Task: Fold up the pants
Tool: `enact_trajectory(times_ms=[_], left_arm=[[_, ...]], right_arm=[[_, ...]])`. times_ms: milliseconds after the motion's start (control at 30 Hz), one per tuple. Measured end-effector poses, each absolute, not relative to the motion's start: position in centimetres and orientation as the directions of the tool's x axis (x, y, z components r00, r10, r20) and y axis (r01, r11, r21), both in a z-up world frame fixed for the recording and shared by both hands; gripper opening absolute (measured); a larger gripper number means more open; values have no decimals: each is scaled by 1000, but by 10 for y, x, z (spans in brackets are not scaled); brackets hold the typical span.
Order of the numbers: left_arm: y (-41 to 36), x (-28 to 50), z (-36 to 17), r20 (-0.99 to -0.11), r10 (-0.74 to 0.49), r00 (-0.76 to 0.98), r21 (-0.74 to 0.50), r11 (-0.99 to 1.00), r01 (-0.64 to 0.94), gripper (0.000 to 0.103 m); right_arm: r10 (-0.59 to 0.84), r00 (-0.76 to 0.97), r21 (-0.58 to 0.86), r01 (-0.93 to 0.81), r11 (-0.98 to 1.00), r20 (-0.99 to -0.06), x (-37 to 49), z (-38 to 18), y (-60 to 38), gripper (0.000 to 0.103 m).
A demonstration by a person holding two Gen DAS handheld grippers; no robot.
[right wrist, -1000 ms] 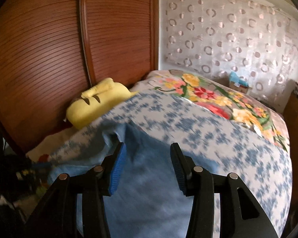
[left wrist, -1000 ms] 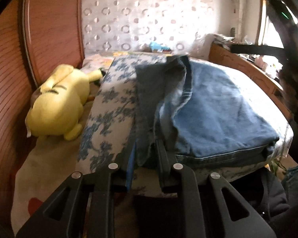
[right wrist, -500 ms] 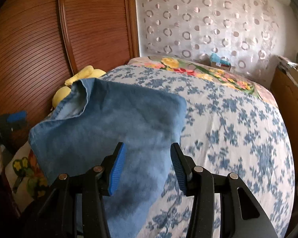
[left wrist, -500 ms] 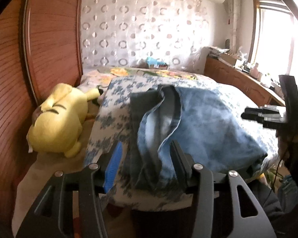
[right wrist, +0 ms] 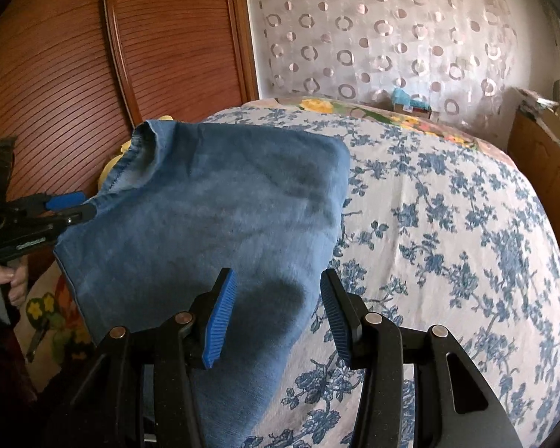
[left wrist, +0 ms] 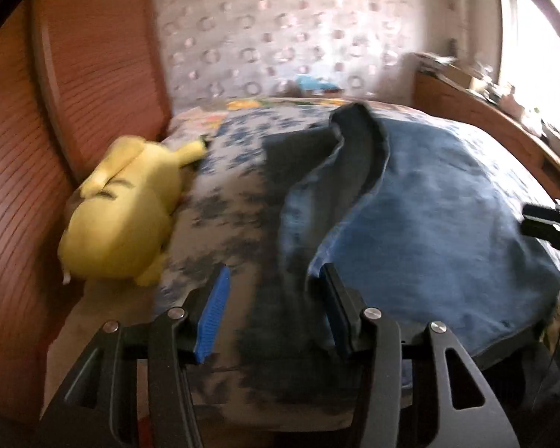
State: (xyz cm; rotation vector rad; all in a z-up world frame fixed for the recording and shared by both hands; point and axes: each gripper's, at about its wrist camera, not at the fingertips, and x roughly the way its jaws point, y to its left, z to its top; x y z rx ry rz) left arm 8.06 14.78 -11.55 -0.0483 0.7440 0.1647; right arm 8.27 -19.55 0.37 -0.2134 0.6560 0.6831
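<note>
The blue jeans [left wrist: 429, 224] lie folded on the flower-print bed cover [left wrist: 235, 194], their darker hem edge [left wrist: 358, 138] turned back along the left side. My left gripper [left wrist: 275, 272] is open at the near left edge of the jeans; a dark fold of denim lies between its fingers, but the pads stand clear of it. In the right wrist view the jeans [right wrist: 212, 216] spread over the bed's left half and my right gripper [right wrist: 277, 276] hovers open over their near corner. There the left gripper [right wrist: 84, 207] shows beside the hem.
A yellow plush toy [left wrist: 123, 216] lies left of the bed against the ribbed wooden wardrobe [left wrist: 22, 149]. A wooden bed frame [right wrist: 541, 171] runs along the right. A hand [right wrist: 0, 283] grips the left tool. The right gripper [left wrist: 526, 220] reaches in from the right edge.
My left gripper let go of the jeans' edge, opened, and drew back a little. My right gripper came down and across over the jeans, which now lie flat.
</note>
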Motion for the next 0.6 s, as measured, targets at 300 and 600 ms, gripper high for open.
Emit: enact_trajectory(times_ms=[300,600], left_arm=[[167,65,-116,-671,137,729,-33,976,-213,51],[142,55,-89,-601,69,797,-77,987,-144,51]], right_arm=[[528,582,44,-645,763,-618,89,2,-194,49],[536,573,86,-630,772,-619,87,-5,-201,49]])
